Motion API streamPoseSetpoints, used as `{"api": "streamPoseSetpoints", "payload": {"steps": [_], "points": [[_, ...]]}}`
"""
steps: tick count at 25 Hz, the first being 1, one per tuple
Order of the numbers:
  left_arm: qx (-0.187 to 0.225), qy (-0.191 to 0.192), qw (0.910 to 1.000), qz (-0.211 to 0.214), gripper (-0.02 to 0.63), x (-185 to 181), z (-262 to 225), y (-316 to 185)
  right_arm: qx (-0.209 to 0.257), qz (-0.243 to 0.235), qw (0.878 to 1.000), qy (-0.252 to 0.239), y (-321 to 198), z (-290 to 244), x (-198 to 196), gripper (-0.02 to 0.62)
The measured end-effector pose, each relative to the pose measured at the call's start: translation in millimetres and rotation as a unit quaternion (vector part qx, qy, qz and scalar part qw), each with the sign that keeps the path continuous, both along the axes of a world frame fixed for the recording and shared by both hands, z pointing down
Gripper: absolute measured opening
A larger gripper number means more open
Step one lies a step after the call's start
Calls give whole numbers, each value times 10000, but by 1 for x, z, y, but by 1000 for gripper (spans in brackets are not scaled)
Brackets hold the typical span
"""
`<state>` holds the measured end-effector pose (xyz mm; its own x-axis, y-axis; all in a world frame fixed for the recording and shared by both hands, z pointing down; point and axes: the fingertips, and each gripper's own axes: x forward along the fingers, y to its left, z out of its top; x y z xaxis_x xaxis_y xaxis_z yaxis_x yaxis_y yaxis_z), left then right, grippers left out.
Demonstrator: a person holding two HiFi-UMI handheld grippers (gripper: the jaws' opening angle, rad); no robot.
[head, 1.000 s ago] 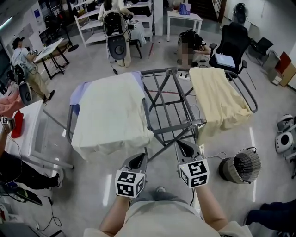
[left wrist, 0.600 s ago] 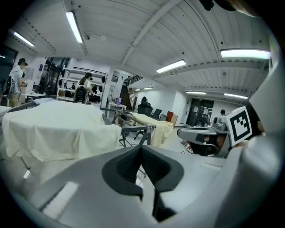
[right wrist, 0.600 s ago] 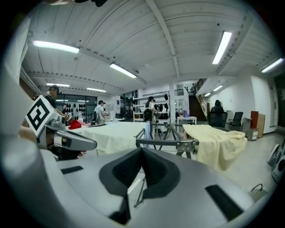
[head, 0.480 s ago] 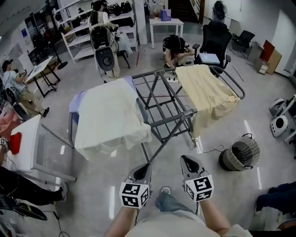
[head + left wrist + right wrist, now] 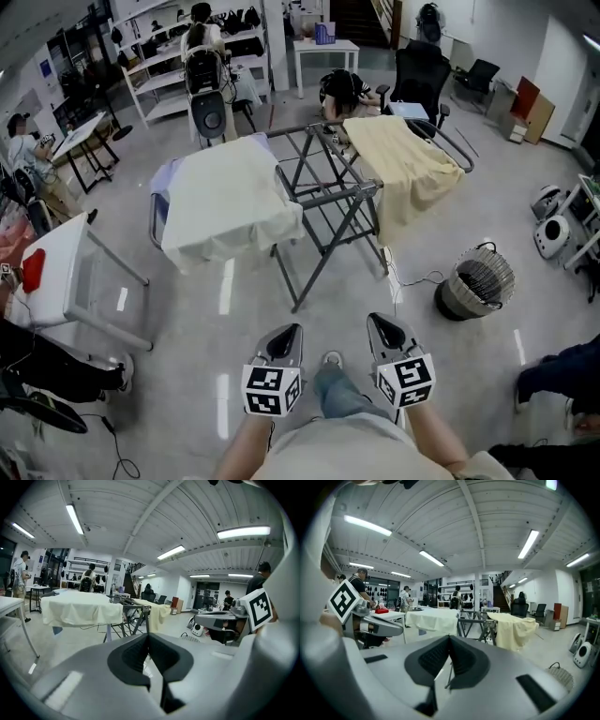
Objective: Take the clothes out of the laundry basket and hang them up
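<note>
L gripper (image 5: 287, 332) & R gripper (image 5: 381, 322) both closed, empty. Rack (image 5: 323, 192) w/ white cloth (image 5: 225, 202), yellow cloth (image 5: 398, 155) now farther off: that hang looks done; basket (image 5: 475, 281) next.

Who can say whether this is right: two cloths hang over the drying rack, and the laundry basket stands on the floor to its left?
Wrong side: the head view shows the laundry basket on the floor to the right of the drying rack. A pale cloth and a yellow cloth do hang over it.
</note>
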<state>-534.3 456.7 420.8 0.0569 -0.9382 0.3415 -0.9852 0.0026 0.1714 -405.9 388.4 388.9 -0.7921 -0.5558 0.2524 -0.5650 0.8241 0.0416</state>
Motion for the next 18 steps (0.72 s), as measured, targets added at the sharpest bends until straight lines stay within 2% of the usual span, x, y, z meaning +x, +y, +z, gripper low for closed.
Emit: {"api": "streamPoseSetpoints", "payload": {"steps": [9,13,18], "points": [[99,101,9999,47,11,38,-10,75,-40,73,9995,-317,73,-21,35,2],[131,129,9998,-42,11,49,-12,90,-4,-44,9993,-370,90,-30,45,2],[148,103,9998,-8,11,50,-14,101,102,55,9989,-445,96,-33,47,2]]}}
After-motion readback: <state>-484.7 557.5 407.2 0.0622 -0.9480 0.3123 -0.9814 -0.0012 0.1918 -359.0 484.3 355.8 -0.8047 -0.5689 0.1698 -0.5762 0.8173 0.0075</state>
